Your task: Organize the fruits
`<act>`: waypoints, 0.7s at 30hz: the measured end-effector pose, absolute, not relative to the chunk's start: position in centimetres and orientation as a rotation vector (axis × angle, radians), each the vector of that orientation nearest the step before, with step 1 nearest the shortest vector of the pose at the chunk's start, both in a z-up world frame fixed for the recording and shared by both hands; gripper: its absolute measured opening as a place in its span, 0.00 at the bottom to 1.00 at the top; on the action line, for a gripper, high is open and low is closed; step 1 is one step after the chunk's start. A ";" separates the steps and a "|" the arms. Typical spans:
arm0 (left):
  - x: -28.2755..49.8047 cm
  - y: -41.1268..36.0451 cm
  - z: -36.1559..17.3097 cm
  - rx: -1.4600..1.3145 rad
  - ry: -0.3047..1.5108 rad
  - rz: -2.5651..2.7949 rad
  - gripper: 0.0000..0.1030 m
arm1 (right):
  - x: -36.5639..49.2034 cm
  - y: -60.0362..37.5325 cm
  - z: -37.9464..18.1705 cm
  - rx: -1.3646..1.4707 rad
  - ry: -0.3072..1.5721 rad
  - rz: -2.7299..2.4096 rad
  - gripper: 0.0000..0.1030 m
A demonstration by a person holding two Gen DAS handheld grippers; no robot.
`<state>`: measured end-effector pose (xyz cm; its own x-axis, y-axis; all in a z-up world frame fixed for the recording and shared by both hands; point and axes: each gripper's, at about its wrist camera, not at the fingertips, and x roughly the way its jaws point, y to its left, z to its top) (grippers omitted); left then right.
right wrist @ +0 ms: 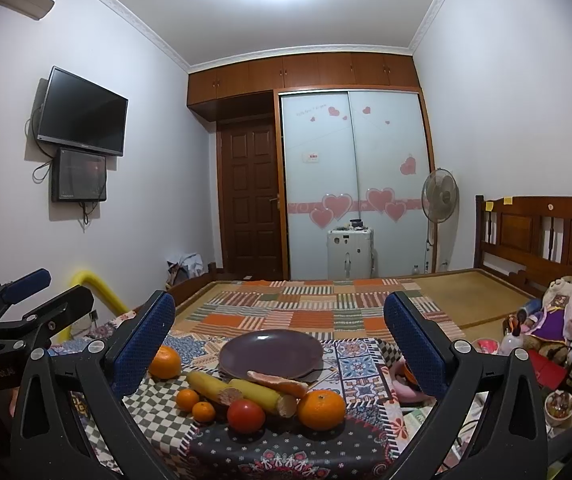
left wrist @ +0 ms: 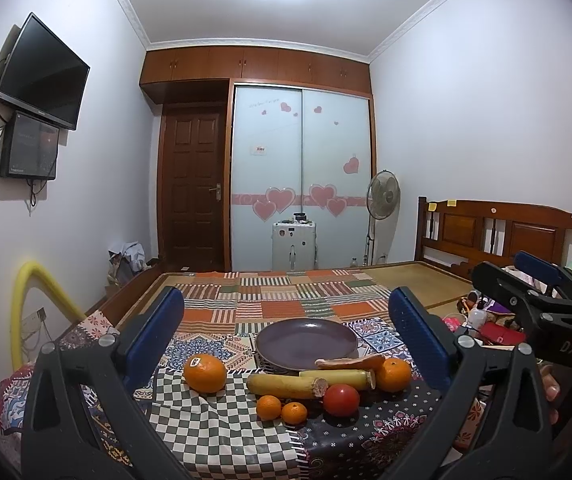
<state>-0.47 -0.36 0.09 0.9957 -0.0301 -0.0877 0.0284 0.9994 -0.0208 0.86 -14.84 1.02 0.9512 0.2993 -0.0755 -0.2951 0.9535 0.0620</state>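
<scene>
There is one purple plate (left wrist: 306,338) (right wrist: 271,348) on the patterned cloth (left wrist: 222,424) (right wrist: 286,452). In front of it lie two big oranges (left wrist: 205,373) (right wrist: 321,409), two small oranges (left wrist: 269,407) (right wrist: 187,399), one red tomato (left wrist: 341,399) (right wrist: 246,416), two yellow corn cobs (left wrist: 284,385) (right wrist: 262,396) and one orange carrot (left wrist: 352,362) (right wrist: 278,383). On the wall hang two dark screens (left wrist: 42,72) (right wrist: 82,112), and there is one standing fan (left wrist: 383,196) (right wrist: 440,196).

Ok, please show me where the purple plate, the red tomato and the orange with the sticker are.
purple plate (left wrist: 306,340), left wrist view, bare middle of the dish.
red tomato (right wrist: 246,416), right wrist view, centre of its front.
orange with the sticker (left wrist: 205,374), left wrist view, middle of its skin.
</scene>
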 end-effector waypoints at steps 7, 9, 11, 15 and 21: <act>-0.4 -0.4 0.1 -0.019 0.089 -0.029 1.00 | 0.8 -14.8 1.1 0.051 0.085 0.302 1.00; -0.5 -0.4 0.0 -0.017 0.087 -0.029 1.00 | 0.8 -14.8 1.1 0.051 0.085 0.301 1.00; -0.5 -0.6 0.0 -0.014 0.086 -0.030 1.00 | 0.8 -14.9 1.1 0.052 0.085 0.303 1.00; -0.7 -0.7 0.2 -0.012 0.083 -0.033 1.00 | 0.8 -14.8 1.1 0.051 0.084 0.302 1.00; -0.9 -0.7 0.3 -0.021 0.079 -0.048 1.00 | 0.7 -14.8 1.1 0.052 0.082 0.303 1.00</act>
